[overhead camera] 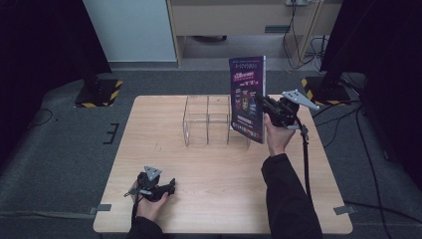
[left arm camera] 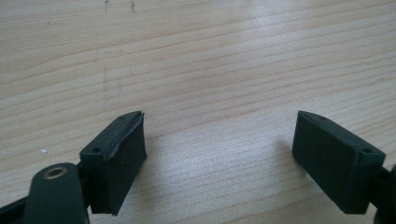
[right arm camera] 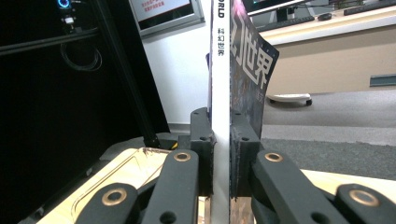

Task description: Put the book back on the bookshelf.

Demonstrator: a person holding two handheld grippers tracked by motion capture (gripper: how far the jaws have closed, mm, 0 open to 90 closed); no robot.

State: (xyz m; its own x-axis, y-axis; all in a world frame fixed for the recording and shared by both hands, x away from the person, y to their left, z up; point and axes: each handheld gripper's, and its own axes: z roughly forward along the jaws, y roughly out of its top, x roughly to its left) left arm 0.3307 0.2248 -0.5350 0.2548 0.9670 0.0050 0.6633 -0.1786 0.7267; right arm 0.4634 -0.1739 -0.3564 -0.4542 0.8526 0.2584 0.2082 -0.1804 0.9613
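Observation:
A purple magazine [overhead camera: 247, 97] stands upright in the air over the right end of a clear plastic divided box [overhead camera: 209, 120] on the wooden table [overhead camera: 224, 199]. My right gripper [overhead camera: 263, 104] is shut on the magazine's spine edge. In the right gripper view the white spine [right arm camera: 220, 93] runs up between the two black pads [right arm camera: 243, 149], which press on both sides. My left gripper [overhead camera: 171, 186] rests low near the table's front left. In the left gripper view its jaws stand wide apart, and my left gripper [left arm camera: 219, 140] has only bare wood between its fingertips.
The clear box has open-topped compartments side by side at the table's far middle. Yellow-and-black stand bases [overhead camera: 99, 92] sit on the grey floor beyond the table's far corners. A wooden desk [overhead camera: 239, 20] and cables lie farther back.

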